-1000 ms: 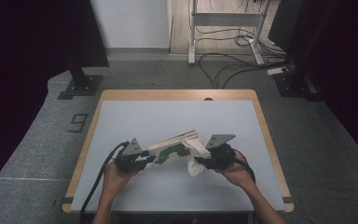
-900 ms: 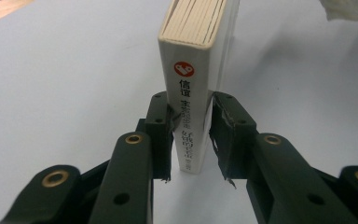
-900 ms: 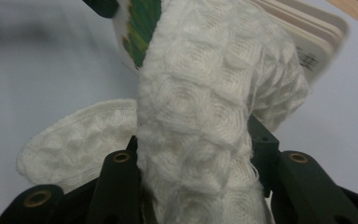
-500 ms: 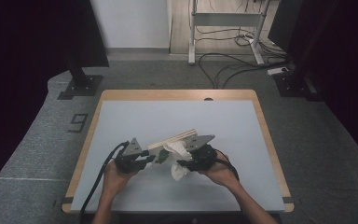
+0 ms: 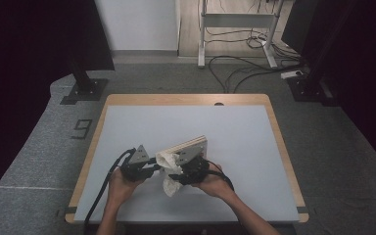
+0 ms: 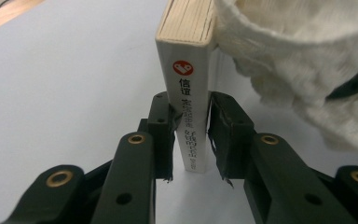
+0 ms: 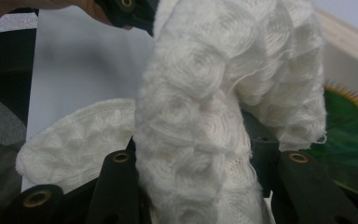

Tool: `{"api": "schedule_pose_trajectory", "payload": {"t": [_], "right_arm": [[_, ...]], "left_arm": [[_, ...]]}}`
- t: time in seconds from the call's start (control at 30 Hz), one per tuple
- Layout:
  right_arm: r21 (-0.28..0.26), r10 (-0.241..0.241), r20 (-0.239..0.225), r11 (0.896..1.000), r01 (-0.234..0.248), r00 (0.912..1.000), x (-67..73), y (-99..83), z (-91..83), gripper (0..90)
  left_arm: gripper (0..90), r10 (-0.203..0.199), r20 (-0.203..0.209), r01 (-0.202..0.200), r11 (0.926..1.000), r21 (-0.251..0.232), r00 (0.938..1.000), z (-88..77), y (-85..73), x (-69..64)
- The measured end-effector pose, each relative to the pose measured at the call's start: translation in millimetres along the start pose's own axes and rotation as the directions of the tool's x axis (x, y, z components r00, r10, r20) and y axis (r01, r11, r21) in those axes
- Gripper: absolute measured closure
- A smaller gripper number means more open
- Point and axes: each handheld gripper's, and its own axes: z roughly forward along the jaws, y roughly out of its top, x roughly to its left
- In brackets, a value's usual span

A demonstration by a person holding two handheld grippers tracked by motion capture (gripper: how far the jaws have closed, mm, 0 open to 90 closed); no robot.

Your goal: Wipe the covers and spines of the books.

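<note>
Black left gripper, grey three-cornered plate on top, thick black cable trailing behind, away from the jaws. Black right gripper, thinner black cable looping out behind. Jaws of matte black plastic, brass-ringed pivot holes along each arm, smaller plain holes below them, frayed black pads on the inner faces. Forearms bare, no sleeves.

Left gripper fingers clamped tight, right gripper fingers closed, forearms converging from below
</note>
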Motion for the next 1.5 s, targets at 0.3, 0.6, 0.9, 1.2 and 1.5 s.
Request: {"api": "schedule_pose_trajectory", "payload": {"t": [0.3, 0.6, 0.9, 1.2, 1.5], "right_arm": [[0.004, 0.022, 0.001, 1.0, -0.022, 0.9998, 3.3, -27.4, 20.6, 55.5], [0.032, 0.024, 0.0, 0.999, -0.024, 0.9997, 5.9, -46.5, 33.3, 52.7], [0.043, 0.029, -0.025, 0.999, -0.028, 0.9993, 7.8, -42.1, 28.9, 35.9], [0.016, 0.042, -0.024, 0.999, -0.042, 0.9988, 9.3, -27.8, 8.2, 26.0], [-0.026, 0.038, -0.013, 0.999, -0.038, 0.9992, 4.0, -13.5, -8.7, 25.7]], "left_arm": [[70.4, -0.002, 0.004, 0.002, 1.0, 0.0, 1.0, -0.1, -0.1, 0.1], [70.3, -0.002, 0.006, 0.002, 1.0, 0.0, 1.0, -0.1, -0.1, 0.4], [70.2, -0.005, 0.009, 0.005, 1.0, -0.002, 0.9999, 0.0, -0.2, 0.4], [70.1, -0.003, 0.01, 0.003, 1.0, 0.0, 0.9999, -0.1, -0.2, 0.2], [70.1, -0.007, 0.009, 0.007, 1.0, -0.002, 0.9999, 0.1, -0.2, 0.3]]}}
